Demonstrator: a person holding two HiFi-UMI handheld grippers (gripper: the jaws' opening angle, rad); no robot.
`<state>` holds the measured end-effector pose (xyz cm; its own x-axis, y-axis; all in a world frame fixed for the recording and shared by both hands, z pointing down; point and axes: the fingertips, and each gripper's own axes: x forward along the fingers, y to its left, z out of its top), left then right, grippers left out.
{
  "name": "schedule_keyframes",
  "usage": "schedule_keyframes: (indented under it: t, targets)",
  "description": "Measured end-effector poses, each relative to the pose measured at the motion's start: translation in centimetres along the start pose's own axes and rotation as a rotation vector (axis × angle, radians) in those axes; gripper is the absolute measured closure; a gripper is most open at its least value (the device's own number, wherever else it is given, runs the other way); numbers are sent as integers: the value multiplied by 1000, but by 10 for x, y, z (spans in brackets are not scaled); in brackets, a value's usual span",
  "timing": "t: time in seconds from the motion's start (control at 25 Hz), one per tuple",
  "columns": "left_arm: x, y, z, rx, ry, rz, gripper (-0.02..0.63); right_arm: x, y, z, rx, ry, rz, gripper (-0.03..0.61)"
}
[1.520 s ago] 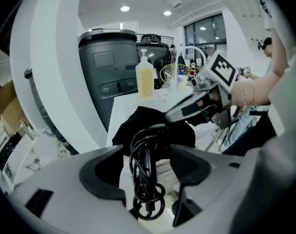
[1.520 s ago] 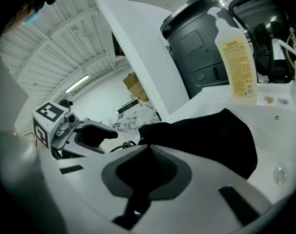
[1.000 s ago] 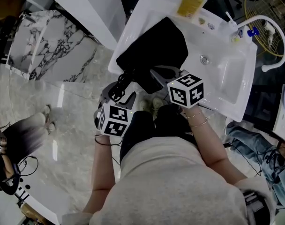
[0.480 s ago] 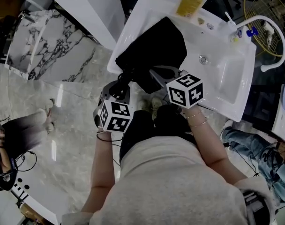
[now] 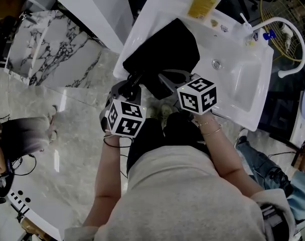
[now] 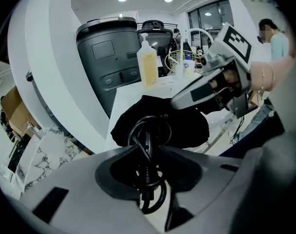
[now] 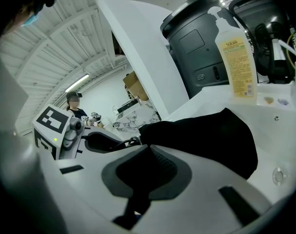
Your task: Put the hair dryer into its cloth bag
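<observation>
Hair dryer body is not visible in any view. Judging from the bulge, it is already inside the cloth bag [image 5: 165,51], which lies just ahead of both tools on the white surface [image 5: 150,16].

Only the cord [image 6: 148,130] is out: black rubbery cable, bundled in loose loops, running from the left tool toward the bag mouth. Left tool [image 6: 148,152]: jaws have just been closing and now sit partway in, clamped on the cord bundle, with loops sticking out above and below the pads. Right tool [image 7: 149,149]: jaws almost together, tips at the bag's near rim. They seem to pinch the thin cloth and hold the mouth up, but it is black on black, so not certain.

Step in hand, as I read it: tucking the cord in, the last bit of stowing. The next move calls for pushing the bundle forward from the left tool into the opening beside the right tool's tips, with the rim held lifted. The loops look springy and could snag on the rim or pop back out.

Bag: matte black, soft, limp, rounded outline. Surface: glossy moulded white, smooth. Beyond the right tool is a shallow basin [image 5: 243,84] with a curved white faucet [image 5: 288,29]. Behind the bag stands a clear bottle [image 5: 206,1] of yellow liquid.
</observation>
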<state>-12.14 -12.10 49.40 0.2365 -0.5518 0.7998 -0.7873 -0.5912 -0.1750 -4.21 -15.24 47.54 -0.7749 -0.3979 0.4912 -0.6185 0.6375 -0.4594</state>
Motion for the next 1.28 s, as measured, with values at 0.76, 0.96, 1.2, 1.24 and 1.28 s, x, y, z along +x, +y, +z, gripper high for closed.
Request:
schedule_keyframes:
  t: [0.76, 0.96, 1.2, 1.24, 1.28]
  targets:
    - [4, 12, 34, 29, 34, -49, 488, 3, -3, 9, 1, 0, 41, 569]
    - [5, 13, 41, 5, 18, -68, 491, 4, -2, 12, -4, -6, 46, 569]
    - [11, 14, 54, -37, -17, -94, 503, 4, -1, 16, -11, -12, 50, 569]
    - [12, 14, 57, -43, -25, -98, 508, 4, -2, 17, -11, -13, 49, 569]
    - [13, 14, 60, -47, -33, -101, 514, 4, -2, 18, -11, -14, 49, 569]
